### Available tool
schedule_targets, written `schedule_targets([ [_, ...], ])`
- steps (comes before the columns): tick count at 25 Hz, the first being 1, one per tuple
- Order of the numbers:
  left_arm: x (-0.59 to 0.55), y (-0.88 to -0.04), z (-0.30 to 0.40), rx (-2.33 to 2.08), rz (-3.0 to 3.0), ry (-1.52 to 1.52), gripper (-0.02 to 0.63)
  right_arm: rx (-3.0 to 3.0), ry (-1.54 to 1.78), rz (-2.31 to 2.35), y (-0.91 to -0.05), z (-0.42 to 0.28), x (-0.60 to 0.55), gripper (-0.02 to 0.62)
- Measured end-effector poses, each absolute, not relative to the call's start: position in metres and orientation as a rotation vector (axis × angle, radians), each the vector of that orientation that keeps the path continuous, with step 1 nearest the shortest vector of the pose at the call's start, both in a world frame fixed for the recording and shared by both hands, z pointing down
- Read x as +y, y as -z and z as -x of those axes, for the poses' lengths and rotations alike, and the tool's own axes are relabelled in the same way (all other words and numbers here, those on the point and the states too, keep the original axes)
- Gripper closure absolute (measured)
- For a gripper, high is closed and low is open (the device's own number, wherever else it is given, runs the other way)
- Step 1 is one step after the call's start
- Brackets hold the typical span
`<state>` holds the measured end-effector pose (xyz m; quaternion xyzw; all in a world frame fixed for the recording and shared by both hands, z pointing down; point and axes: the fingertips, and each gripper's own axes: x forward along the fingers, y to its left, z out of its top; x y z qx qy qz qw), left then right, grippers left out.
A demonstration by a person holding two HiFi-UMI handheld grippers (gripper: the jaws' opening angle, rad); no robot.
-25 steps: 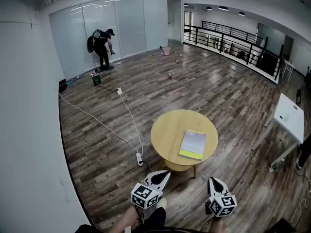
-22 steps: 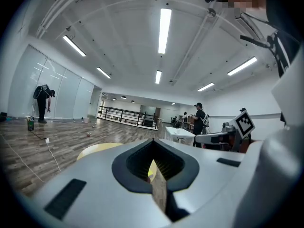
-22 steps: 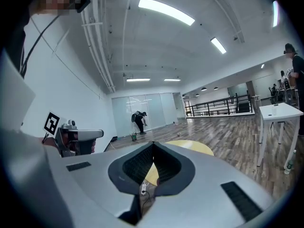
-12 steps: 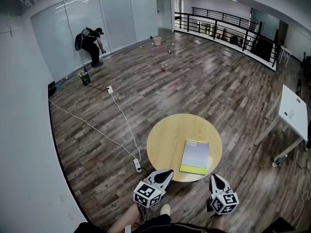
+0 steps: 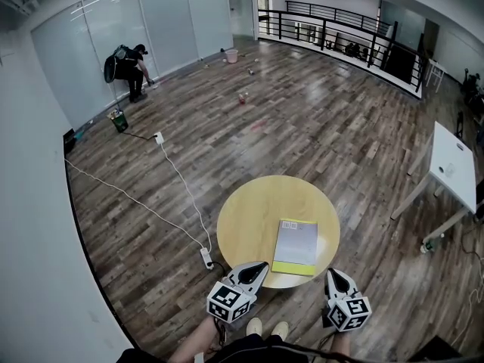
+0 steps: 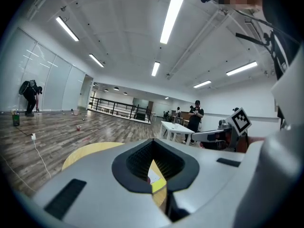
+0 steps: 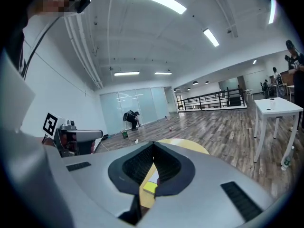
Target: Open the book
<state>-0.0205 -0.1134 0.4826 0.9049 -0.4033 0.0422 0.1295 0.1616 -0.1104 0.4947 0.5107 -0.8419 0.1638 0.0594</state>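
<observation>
A closed book (image 5: pixel 295 246) with a grey cover and a yellow-green lower edge lies flat on the near right part of a round wooden table (image 5: pixel 253 218). My left gripper (image 5: pixel 259 266) hovers at the table's near edge, just left of the book, its jaws shut and empty. My right gripper (image 5: pixel 333 274) hangs off the rim to the book's right, likewise shut and empty. Through the left gripper (image 6: pixel 153 143) jaw hollow a strip of the book (image 6: pixel 156 182) shows. In the right gripper view, the right gripper (image 7: pixel 153 145) frames the book's yellow corner (image 7: pixel 149 187).
A white cable and power strip (image 5: pixel 206 259) lie on the wood floor left of the table. A white table (image 5: pixel 452 165) stands at the right. One person (image 5: pixel 136 70) crouches at the far glass wall. Another person (image 6: pixel 194 120) stands beyond the white table. A black railing (image 5: pixel 340 32) runs along the back.
The table and book have drawn nearer, and now sit right in front of both grippers. Both grippers stay shut and side by side.
</observation>
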Motion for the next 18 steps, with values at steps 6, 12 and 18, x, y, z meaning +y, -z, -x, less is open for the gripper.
schedule_targets([
  [6, -0.111, -0.496, 0.015, -1.179, -2.591, -0.136, 0.607, -2.482, -0.463, -1.518, -0.508, -0.166, -0.111, 0.594],
  [12, -0.109, -0.520, 0.016, -1.185, -2.531, -0.174, 0.607, -2.463, -0.511, -1.506, -0.530, -0.169, -0.112, 0.594],
  [18, -0.101, -0.557, 0.014, -1.164, -2.473, -0.245, 0.607, -2.424, -0.586, -1.502, -0.563, -0.174, -0.106, 0.594],
])
